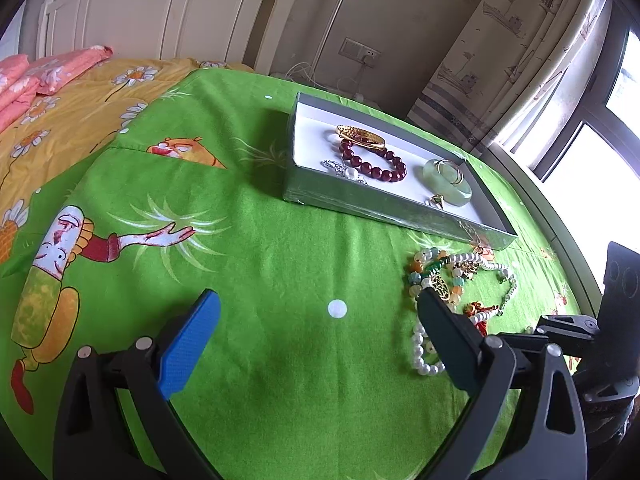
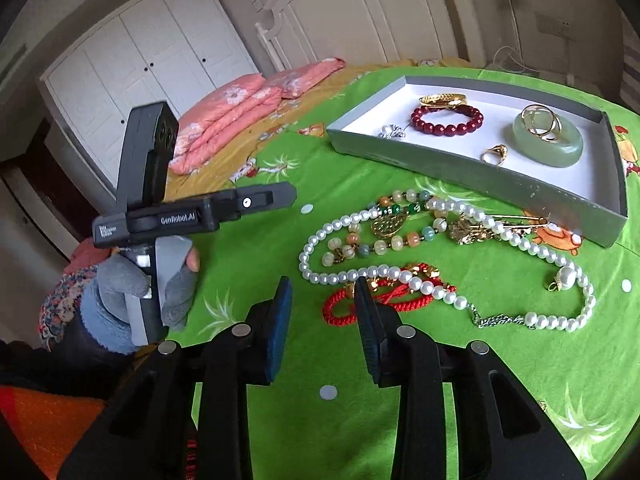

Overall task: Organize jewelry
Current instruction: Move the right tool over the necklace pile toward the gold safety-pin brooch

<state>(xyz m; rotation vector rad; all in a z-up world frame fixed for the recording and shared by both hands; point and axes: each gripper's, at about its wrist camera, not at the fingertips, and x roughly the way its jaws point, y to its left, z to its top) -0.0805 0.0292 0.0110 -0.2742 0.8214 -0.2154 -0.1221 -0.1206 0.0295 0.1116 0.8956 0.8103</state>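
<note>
Pick-up step: right gripper lining up on the red cord bracelet.

Its jaws stand partly apart with nothing between them; the bracelet lies just ahead of the right-hand pad, tangled under the pearl necklace, with the tray beyond. Next move likely needs a short advance and a clean pinch on the cord alone. Left gripper hangs wide open, empty.

White wardrobe, white headboard, curtained window, apparently daylit.
</note>
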